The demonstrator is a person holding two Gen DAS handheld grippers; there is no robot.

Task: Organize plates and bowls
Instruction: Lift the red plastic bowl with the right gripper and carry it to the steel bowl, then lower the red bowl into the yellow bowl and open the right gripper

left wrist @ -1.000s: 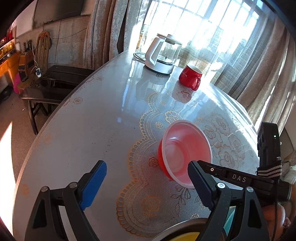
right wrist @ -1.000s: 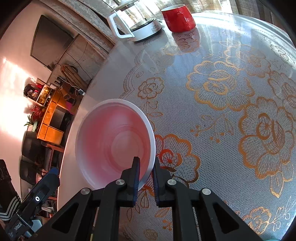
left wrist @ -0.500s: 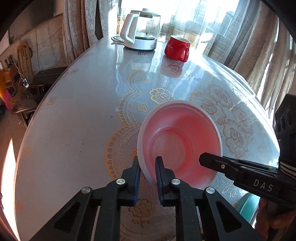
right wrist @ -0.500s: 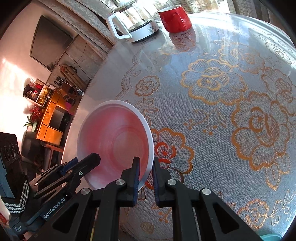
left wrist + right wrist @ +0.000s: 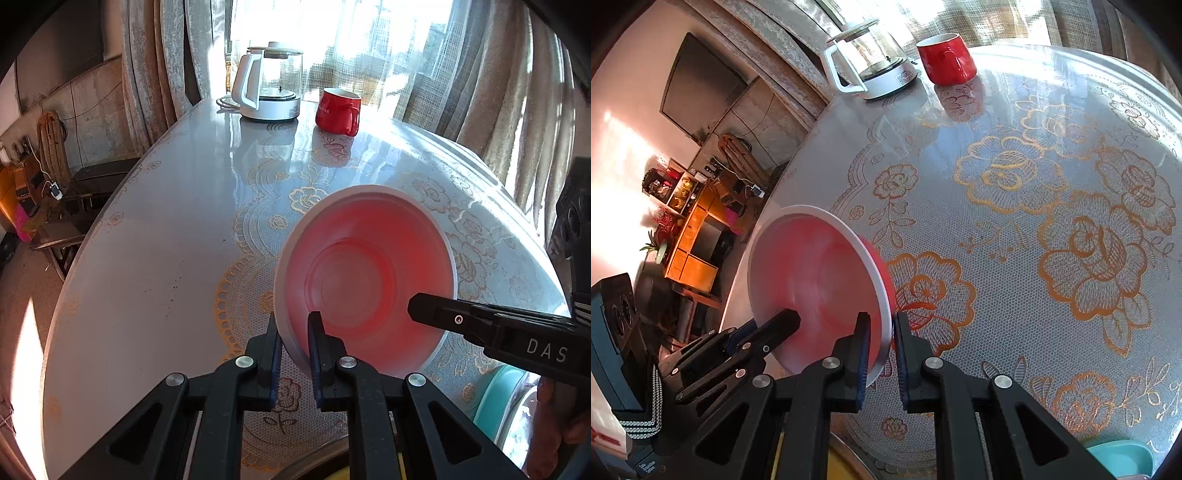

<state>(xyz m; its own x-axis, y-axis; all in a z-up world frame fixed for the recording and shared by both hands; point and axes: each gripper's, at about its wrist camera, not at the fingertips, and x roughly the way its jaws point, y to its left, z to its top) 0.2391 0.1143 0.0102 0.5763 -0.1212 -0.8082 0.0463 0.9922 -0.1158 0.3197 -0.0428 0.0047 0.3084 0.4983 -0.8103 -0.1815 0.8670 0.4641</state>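
- Left gripper (image 5: 294, 354) was clamped on the near rim of the bowl (image 5: 365, 284) — one finger inside the wall, one outside, pads pressed to it.
- Right gripper (image 5: 880, 354) pinched the same bowl on another part of its rim, so both held it at once.
- Bowl — red outside, pale pink within, white rim — was tilted, its mouth turned toward the cameras; it looked lifted, or at least tipped, off the surface (image 5: 155, 258), though I could not tell whether its base touched.
- Kettle (image 5: 267, 88) and mug (image 5: 338, 110) stood well apart at the far edge, out of the way.
- A teal dish (image 5: 498, 395) showed at the near edge, and something yellow (image 5: 846, 465) lay below the grippers; too little was visible to name it.
- Step in hand, as I judged it: a two-handed carry or a handover of the bowl from one gripper to the other.
- Next move likely called for one gripper to let go only while the other held firm, then for levelling the bowl before setting it onto or into the crockery at the near edge.
- Risk: a thin rim pinched at a tilt could slip or swing.
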